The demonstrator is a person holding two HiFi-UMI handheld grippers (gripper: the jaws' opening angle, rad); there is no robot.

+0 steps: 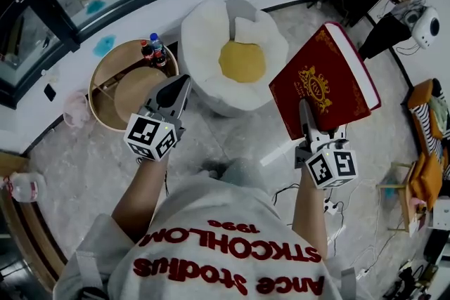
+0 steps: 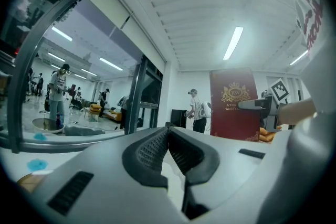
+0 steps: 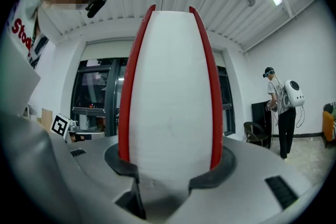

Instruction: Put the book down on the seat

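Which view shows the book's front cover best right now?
Head view: the book shows its whole red cover and gold crest, held by the right gripper. The left gripper view shows the cover smaller. The right gripper view shows only white page edges between its jaws.

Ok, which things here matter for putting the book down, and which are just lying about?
In the job: red book, clamped in the right gripper; white flower-shaped seat.
Lying about: left gripper, jaws together, empty; round wooden table; bottles at its rim.
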